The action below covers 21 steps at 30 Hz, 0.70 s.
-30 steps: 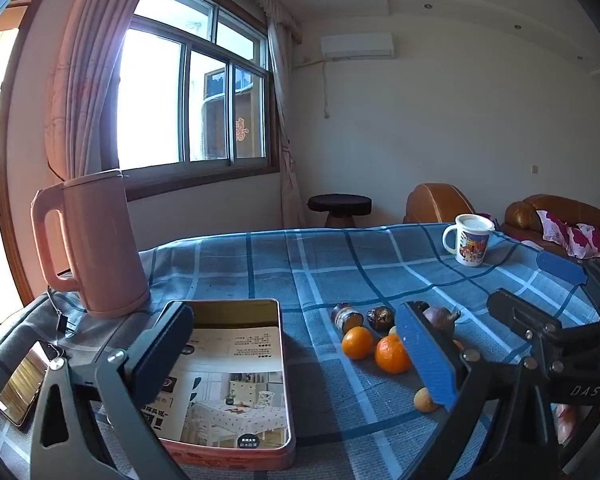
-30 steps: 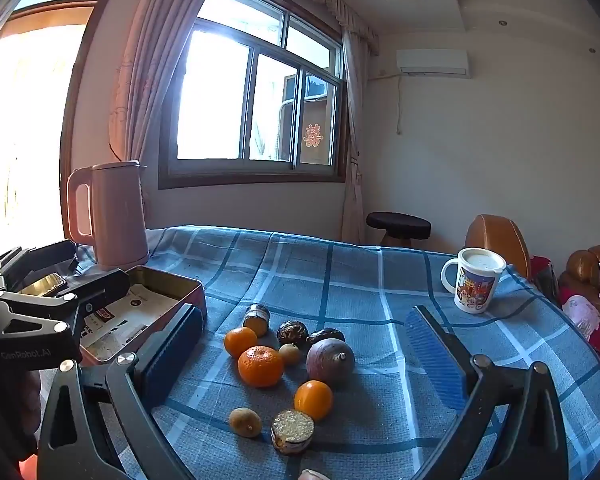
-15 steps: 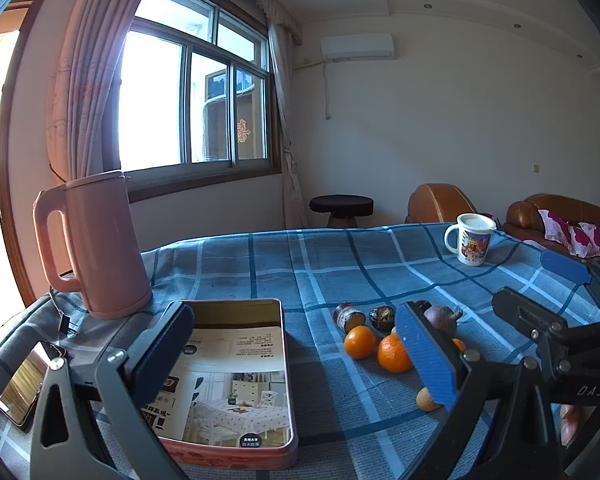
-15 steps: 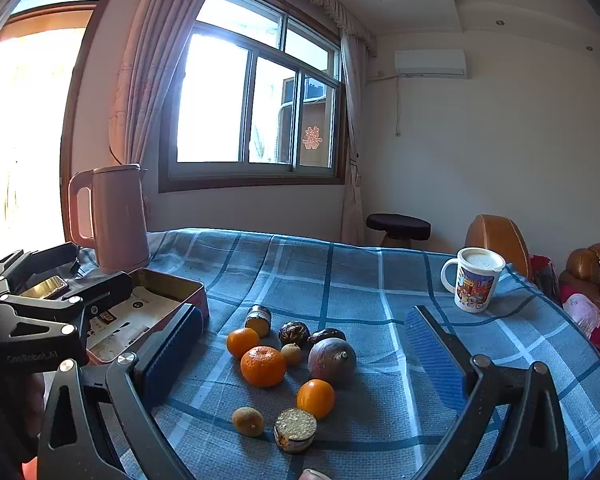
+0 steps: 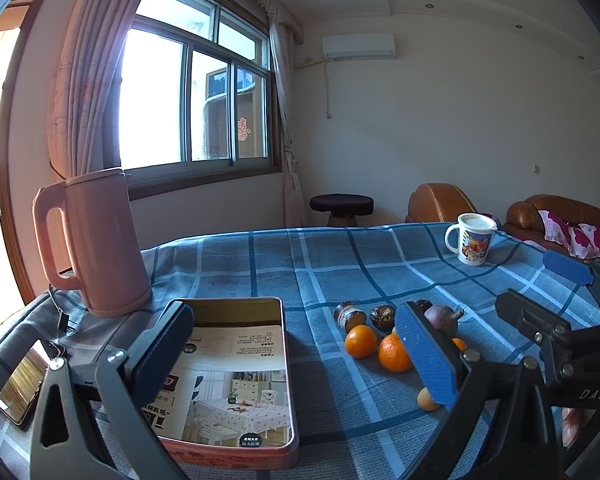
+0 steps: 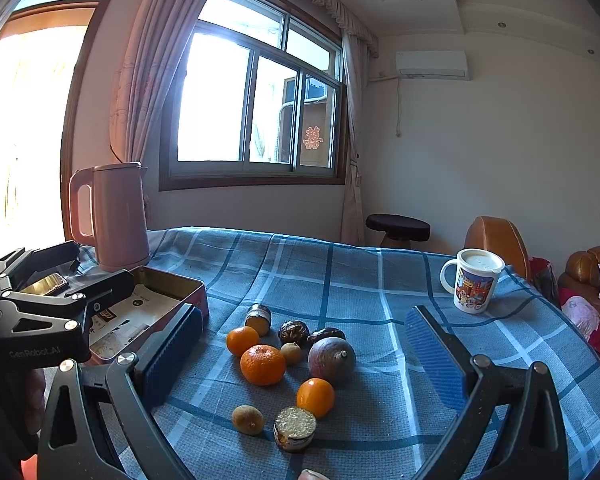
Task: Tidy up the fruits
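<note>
Several fruits lie in a loose group on the blue checked cloth: a large orange (image 6: pixel 262 364), two smaller oranges (image 6: pixel 315 397), a purple round fruit (image 6: pixel 332 359), small brown fruits (image 6: pixel 247 419) and dark ones (image 6: pixel 293 332). The group also shows in the left wrist view (image 5: pixel 394 354). An open metal tin (image 5: pixel 236 364) with a printed sheet inside lies left of them; it also shows in the right wrist view (image 6: pixel 148 312). My left gripper (image 5: pixel 296 360) is open and empty above the tin's right side. My right gripper (image 6: pixel 312 356) is open and empty, hovering in front of the fruits.
A pink kettle (image 5: pixel 94 240) stands behind the tin at the back left. A white printed mug (image 6: pixel 474 280) stands at the back right. A phone (image 5: pixel 22 384) lies at the left edge. Brown sofas and a stool stand beyond the table.
Both grippers have crept slightly forward and up; the fruits and tin have not moved. Both stay open.
</note>
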Motion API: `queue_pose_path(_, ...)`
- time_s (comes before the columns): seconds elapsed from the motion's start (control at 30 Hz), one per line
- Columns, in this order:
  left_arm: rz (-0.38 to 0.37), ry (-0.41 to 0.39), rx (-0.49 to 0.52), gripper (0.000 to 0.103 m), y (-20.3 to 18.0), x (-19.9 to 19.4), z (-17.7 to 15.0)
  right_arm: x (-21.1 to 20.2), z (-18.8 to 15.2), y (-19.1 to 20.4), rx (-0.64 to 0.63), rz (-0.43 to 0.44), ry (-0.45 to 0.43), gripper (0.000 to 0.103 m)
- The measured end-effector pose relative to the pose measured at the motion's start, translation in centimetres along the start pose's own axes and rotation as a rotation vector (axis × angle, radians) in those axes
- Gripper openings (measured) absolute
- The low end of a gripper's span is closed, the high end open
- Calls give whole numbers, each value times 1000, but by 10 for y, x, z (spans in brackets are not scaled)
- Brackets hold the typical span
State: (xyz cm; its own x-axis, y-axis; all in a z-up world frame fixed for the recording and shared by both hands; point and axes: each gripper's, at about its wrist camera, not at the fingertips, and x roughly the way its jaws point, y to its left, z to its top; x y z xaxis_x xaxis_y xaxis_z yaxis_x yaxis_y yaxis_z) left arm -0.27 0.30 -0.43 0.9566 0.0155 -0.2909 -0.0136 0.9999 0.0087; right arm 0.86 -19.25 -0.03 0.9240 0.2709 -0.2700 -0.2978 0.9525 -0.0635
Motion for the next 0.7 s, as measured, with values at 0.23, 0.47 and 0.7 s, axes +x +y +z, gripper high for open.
queue_pose_path(0.23,0,0,-1,103,0,0,0,0,0,1,-2,0,0,102)
queue_pose_path(0.47,1,0,-2,103,0,1,0,0,-1,2,-9,5,7,102)
queue_pose_path(0.7,1,1,-3,103,1,1,-1,1,-2,5,-19,10,10,102)
